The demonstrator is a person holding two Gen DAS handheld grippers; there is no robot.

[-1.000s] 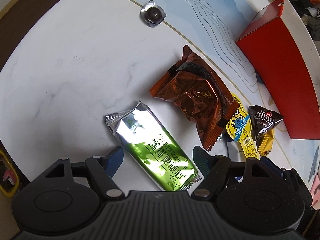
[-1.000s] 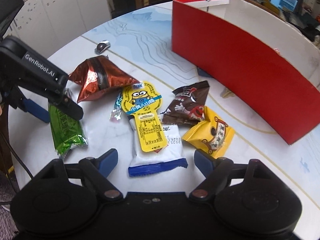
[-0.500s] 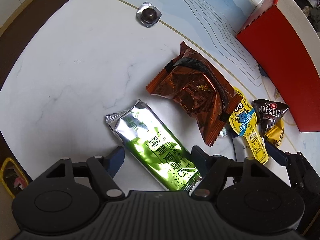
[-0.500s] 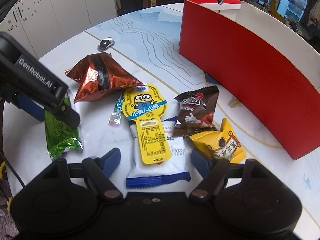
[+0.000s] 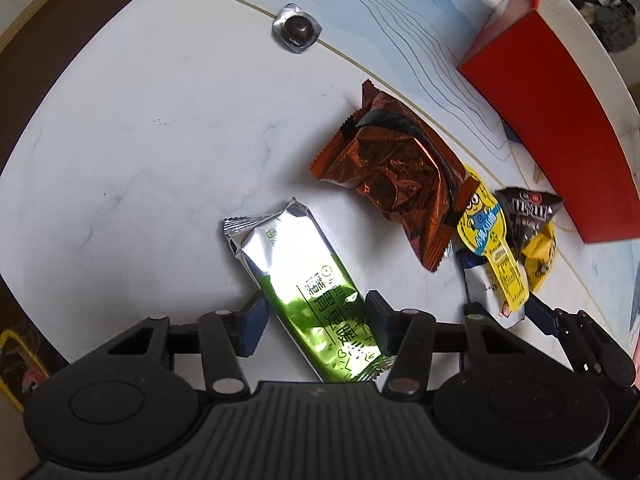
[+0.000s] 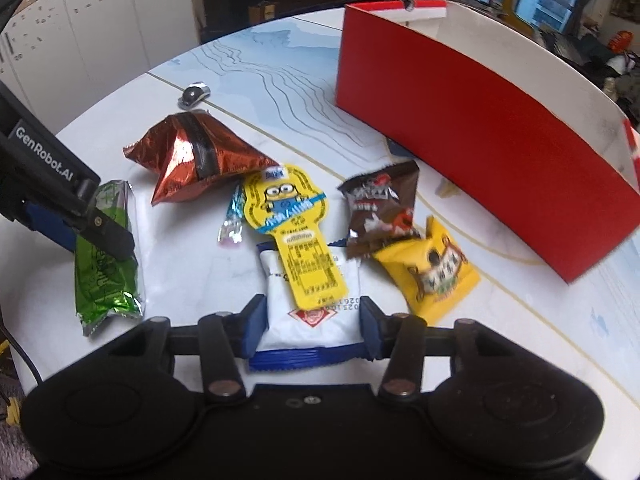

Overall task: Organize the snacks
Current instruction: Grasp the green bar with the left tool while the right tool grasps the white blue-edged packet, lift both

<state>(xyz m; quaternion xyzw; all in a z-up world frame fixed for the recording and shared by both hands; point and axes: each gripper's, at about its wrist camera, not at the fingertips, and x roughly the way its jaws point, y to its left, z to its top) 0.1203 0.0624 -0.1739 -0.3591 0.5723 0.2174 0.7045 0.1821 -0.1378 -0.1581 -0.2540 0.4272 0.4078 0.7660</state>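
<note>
Two grippers down on the table (image 5: 120, 140), both jaws have just been closing. Left gripper (image 5: 316, 320): green foil bar (image 5: 304, 280) sits between its blue pads; right pad touches the wrapper edge, left pad looks just clear, so not clamped as far as I can tell. Far left: small silver foil sweet (image 5: 297, 33), well apart from the rest. Right of the bar: copper bag (image 6: 192, 160), then yellow cartoon packet (image 6: 296, 232) lying on the white packet (image 6: 312, 312). Right gripper (image 6: 312, 326): pads pressed on both sides of the white packet's near end, holding it. Next right: brown candy bag (image 6: 380, 208) overlapping the yellow sachet (image 6: 432, 272). Far right: red box (image 6: 480, 140), open top, standing apart from the snacks.
</note>
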